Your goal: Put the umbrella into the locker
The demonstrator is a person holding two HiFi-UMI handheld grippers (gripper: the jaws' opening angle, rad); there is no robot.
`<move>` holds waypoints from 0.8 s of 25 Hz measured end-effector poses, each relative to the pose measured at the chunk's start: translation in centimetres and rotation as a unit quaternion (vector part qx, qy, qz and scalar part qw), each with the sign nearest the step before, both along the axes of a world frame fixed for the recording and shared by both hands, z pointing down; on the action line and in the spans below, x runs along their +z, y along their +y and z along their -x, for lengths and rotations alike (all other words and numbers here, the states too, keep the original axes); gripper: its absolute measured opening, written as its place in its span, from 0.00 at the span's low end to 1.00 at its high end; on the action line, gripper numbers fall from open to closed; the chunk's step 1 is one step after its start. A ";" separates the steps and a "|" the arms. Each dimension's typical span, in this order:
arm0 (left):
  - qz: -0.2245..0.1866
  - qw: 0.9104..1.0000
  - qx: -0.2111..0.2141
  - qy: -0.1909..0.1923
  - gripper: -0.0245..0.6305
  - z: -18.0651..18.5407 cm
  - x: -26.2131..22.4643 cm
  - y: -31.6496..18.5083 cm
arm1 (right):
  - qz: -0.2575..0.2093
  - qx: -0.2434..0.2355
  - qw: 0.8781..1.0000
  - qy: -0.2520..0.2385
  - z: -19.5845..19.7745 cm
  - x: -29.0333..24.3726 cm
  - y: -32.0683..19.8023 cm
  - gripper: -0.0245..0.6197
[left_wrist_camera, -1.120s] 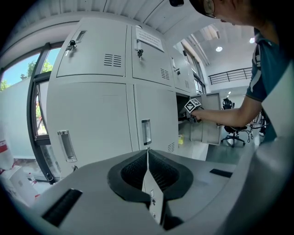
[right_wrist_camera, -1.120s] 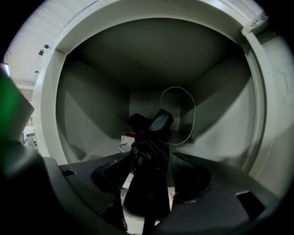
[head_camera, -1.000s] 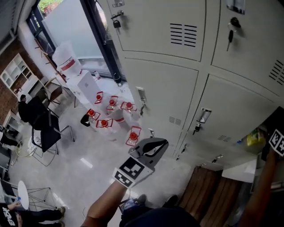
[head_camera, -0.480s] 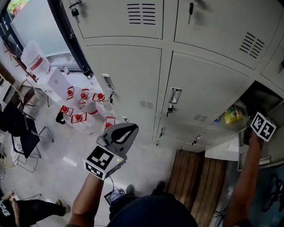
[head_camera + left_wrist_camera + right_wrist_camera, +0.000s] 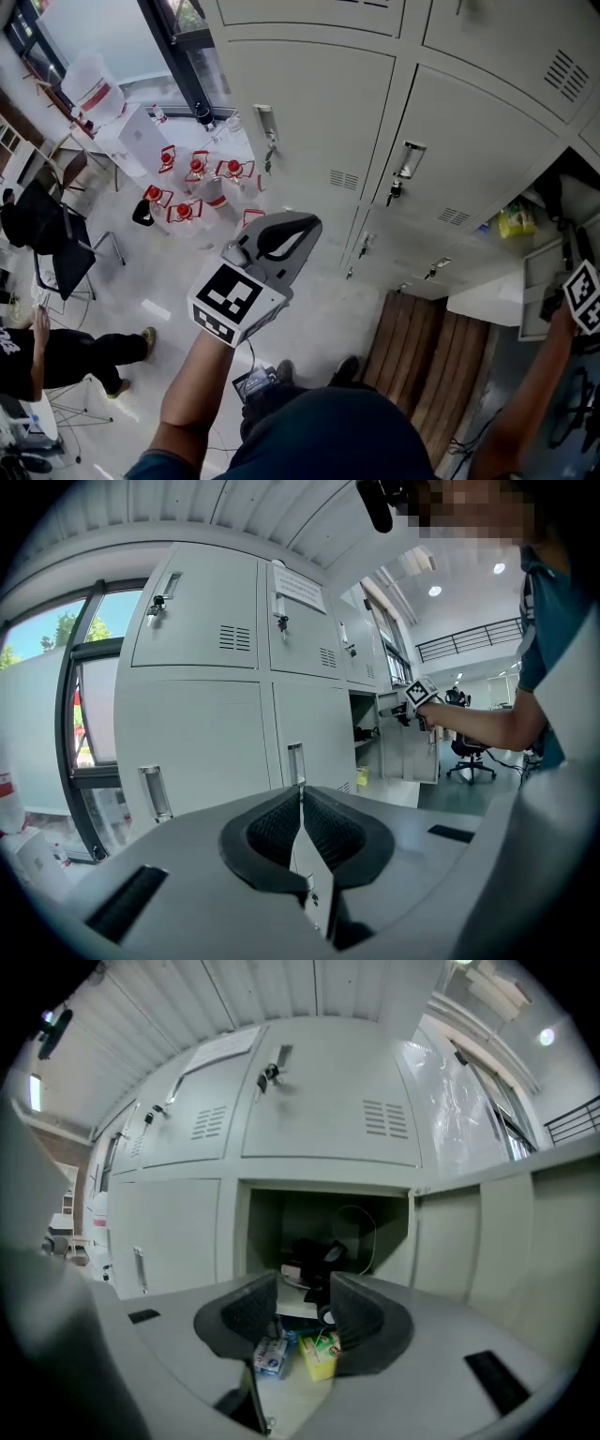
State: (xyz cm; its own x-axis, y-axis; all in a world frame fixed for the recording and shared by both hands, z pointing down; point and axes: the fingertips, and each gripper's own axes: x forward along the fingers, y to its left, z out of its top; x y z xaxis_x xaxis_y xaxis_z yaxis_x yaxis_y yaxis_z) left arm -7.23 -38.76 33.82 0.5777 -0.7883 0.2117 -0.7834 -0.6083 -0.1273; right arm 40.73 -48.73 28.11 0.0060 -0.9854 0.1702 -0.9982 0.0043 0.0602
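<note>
In the right gripper view the open locker faces me. A black folded thing, which looks like the umbrella, lies inside on a white shelf. My right gripper points at it from just outside. Its jaws are closing with nothing held between them. In the head view only its marker cube shows, at the right edge by the open locker. My left gripper hangs before the closed lockers, shut and empty, the pads meeting in its own view.
A yellow carton and a blue-white box sit at the locker's front. The locker door stands swung open. Closed lockers with handles fill the wall. Water jugs with red caps and a seated person are at the left.
The head view has swung. The right gripper's cube now shows lower and farther right, beside the open locker. The left gripper stays shut and empty, a little higher in the picture.
</note>
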 end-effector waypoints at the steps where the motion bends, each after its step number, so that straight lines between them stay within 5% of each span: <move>1: -0.002 1.000 0.000 0.002 0.08 0.2 -0.1 0.3 | -0.011 -0.005 1.000 0.005 0.7 -0.8 1.1 0.31; 7: -0.015 1.000 0.003 0.012 0.08 1.4 -0.7 3.1 | -0.053 -0.068 0.996 0.027 7.4 -4.9 8.0 0.18; 13: -0.029 0.999 0.010 0.018 0.08 3.0 -1.9 7.0 | -0.054 -0.138 0.989 0.018 14.0 -6.3 15.0 0.14; 20: -0.046 0.998 0.024 0.027 0.08 4.7 -3.7 11.3 | -0.038 -0.160 0.986 -0.001 18.4 -5.5 21.0 0.13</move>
